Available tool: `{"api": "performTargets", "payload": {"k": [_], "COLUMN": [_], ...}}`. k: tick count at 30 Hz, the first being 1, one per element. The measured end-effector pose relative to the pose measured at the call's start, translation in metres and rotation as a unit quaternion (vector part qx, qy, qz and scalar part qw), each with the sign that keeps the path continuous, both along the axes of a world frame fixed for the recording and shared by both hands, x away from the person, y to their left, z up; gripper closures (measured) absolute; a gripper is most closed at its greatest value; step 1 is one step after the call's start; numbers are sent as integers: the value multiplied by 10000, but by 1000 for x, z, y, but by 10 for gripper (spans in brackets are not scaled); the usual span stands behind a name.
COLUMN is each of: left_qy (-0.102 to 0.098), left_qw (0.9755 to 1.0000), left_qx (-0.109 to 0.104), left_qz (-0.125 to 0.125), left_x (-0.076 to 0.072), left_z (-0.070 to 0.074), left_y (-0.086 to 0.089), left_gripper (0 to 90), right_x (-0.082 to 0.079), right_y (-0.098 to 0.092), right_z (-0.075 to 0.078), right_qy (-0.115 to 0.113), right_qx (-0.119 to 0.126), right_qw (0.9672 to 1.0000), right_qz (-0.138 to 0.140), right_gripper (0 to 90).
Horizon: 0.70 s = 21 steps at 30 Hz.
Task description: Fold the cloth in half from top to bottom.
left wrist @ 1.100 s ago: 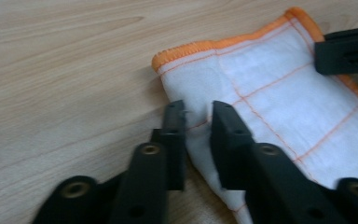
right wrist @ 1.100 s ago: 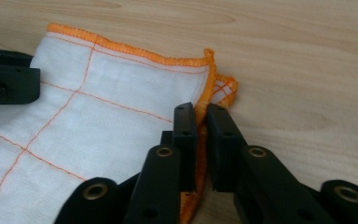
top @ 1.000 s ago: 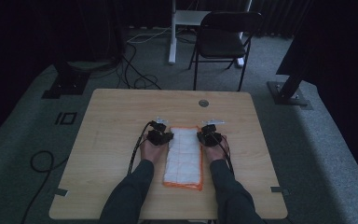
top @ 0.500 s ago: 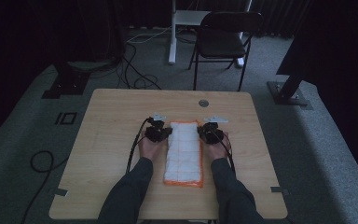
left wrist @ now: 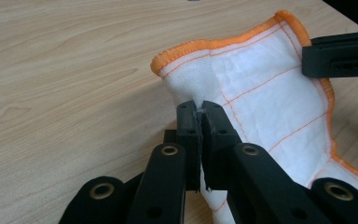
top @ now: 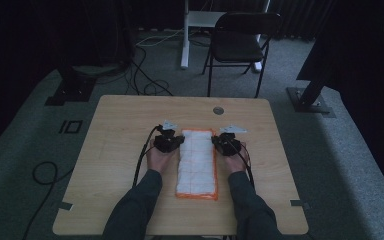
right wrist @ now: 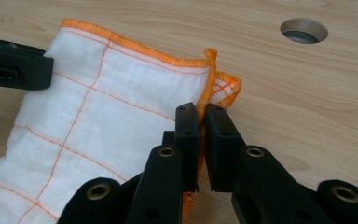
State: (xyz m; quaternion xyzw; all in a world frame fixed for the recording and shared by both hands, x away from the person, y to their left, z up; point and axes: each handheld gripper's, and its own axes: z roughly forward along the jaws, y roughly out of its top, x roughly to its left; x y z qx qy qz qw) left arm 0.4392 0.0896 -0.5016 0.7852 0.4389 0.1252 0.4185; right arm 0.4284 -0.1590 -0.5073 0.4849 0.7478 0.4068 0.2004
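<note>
Between my two claws lies the white cloth (top: pixel 196 162), edged in orange stitching and crossed by thin orange grid lines; it carries no readable writing or label. My left claw (left wrist: pixel 199 112) is clenched on the cloth's edge just below its far corner, the fabric bunched up ahead of the tips. My right claw (right wrist: pixel 201 114) is clenched on the opposite edge, where the orange hem folds over at the corner. The rest of the cloth stretches back toward me on the wooden surface (top: pixel 120 135). Beyond my right claw sits a round hole (right wrist: pixel 304 31) in the surface.
</note>
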Motion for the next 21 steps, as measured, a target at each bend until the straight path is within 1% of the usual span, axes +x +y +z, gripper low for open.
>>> {"api": "performTargets", "payload": {"k": [3,7,10,17,20,21], "left_qy": [-39,-96,-145,-192,-239,-236], "left_qw": [10000,9999,9998,9997,9995,9995], "left_qx": [-9,-30,-54,-42,-66,-112], "left_qz": [-39,-75,-94,-162,-176,-171], "left_x": [-3,-9,-14,-24,-29,-31], "left_z": [3,7,9,13,15,15], "left_y": [1,2,2,4,5,6], "left_gripper": [876,876,876,876,876,876], "right_x": [-3,-11,-14,-24,-27,-29], "right_y": [-1,-2,-3,-3,-4,-4], "right_z": [2,4,5,10,12,13], "right_qy": [-23,-58,-79,-181,-195,-210], "right_qx": [5,85,101,56,59,70], "right_qw": [10000,9999,9999,9997,9996,9995], "right_qz": [37,73,87,183,201,227], "right_gripper": [849,849,849,849,849,848]}}
